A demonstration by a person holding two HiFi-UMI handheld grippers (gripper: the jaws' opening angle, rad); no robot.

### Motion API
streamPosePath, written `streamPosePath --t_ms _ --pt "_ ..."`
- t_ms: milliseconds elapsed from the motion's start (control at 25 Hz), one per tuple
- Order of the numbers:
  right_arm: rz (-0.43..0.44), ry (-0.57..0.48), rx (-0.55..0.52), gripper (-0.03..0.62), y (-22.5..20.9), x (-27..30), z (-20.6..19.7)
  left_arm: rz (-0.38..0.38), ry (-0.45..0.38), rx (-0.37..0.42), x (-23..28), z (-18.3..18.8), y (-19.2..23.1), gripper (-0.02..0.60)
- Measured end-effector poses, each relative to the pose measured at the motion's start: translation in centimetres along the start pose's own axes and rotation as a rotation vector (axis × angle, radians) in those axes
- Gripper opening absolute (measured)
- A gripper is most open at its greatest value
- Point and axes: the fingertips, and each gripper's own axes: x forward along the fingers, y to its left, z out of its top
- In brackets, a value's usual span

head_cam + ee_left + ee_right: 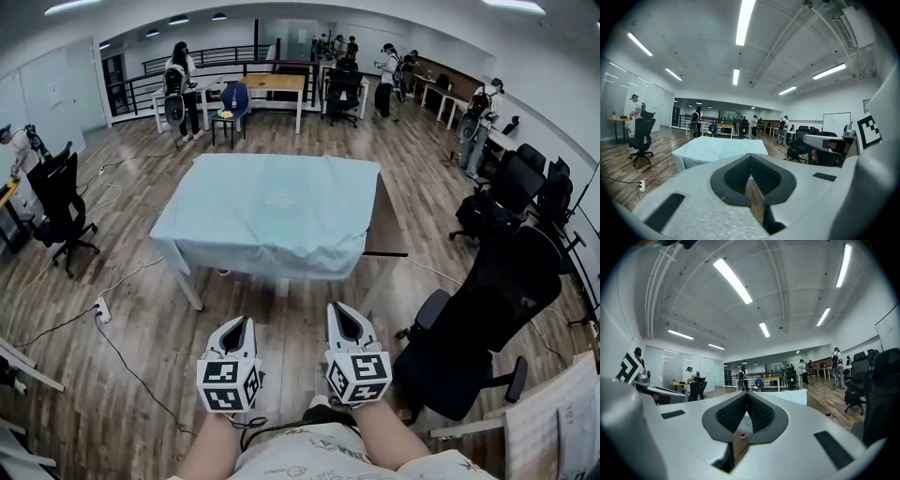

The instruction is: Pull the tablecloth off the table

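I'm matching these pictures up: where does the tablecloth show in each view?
Head view: tablecloth at centre.
Left gripper view: tablecloth left of centre, low.
Right gripper view: tablecloth, a sliver right of centre.
Shared landmark: the far wooden desk, behind it in all three.

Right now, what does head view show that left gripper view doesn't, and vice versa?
Head view only: the person's forearms and the table's white legs under the cloth. Left gripper view only: ceiling lights and a whiteboard. Both: the pale blue tablecloth spread over the table, nothing touching it, and the left gripper, jaws together, empty.
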Motion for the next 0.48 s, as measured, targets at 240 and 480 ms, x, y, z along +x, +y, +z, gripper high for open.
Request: streamPosePath --t_ms 240,480 --pt "-0.010 -0.003 0.012 0.014 -0.4 2.5 -0.6 -0.005 0.020 0.011 2.0 -0.4 1.2 0.011" --pt "-0.006 -0.009 0.033 0.014 -1.2 6.4 -1.0 -0.004 0.025 0.029 5.1 0.0 2.9 0.011"
